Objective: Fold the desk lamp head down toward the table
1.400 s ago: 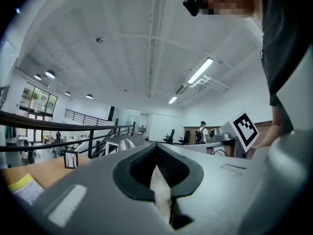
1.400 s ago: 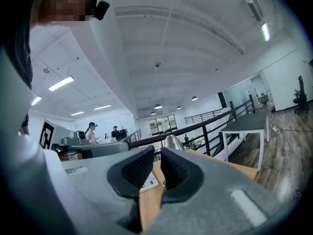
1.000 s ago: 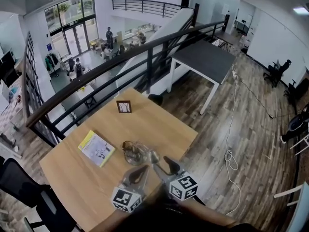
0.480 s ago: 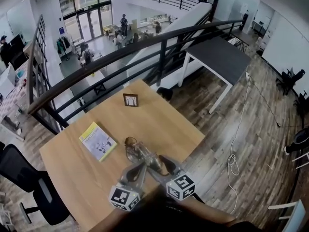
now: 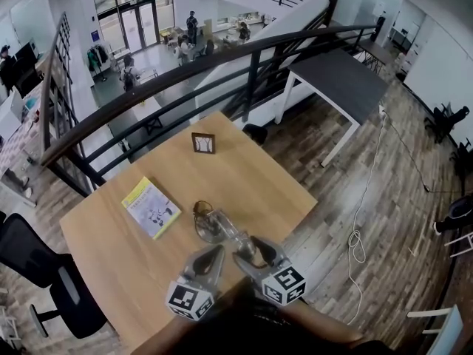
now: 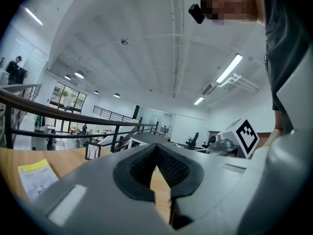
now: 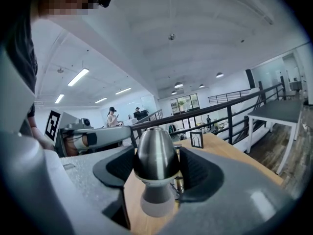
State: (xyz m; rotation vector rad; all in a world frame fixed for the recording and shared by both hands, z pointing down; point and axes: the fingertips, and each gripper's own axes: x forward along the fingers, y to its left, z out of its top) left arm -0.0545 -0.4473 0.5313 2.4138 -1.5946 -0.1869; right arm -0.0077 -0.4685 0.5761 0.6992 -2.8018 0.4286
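Table (image 5: 103, 254): light wood, beside a black railing (image 5: 148, 93).
Desk lamp (image 5: 209, 224): stands near the table's near edge, with its metal head (image 7: 155, 153) between the right gripper's jaws.
Right gripper (image 5: 250, 248): jaws wide apart, one either side of the head.
Left gripper (image 6: 156, 150): jaws together, nothing between them.
Booklet (image 5: 150, 207): yellow, flat, left of the lamp.

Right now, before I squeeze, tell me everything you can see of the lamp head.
The lamp head is an egg-shaped shade of brushed, steel-looking metal, flaring to a collar with a frosted white diffuser facing the camera. It lies lengthwise along the jaws above the wooden table, narrow end pointing away. It sits between the open jaws of the right gripper; whether the pads touch it I cannot tell.
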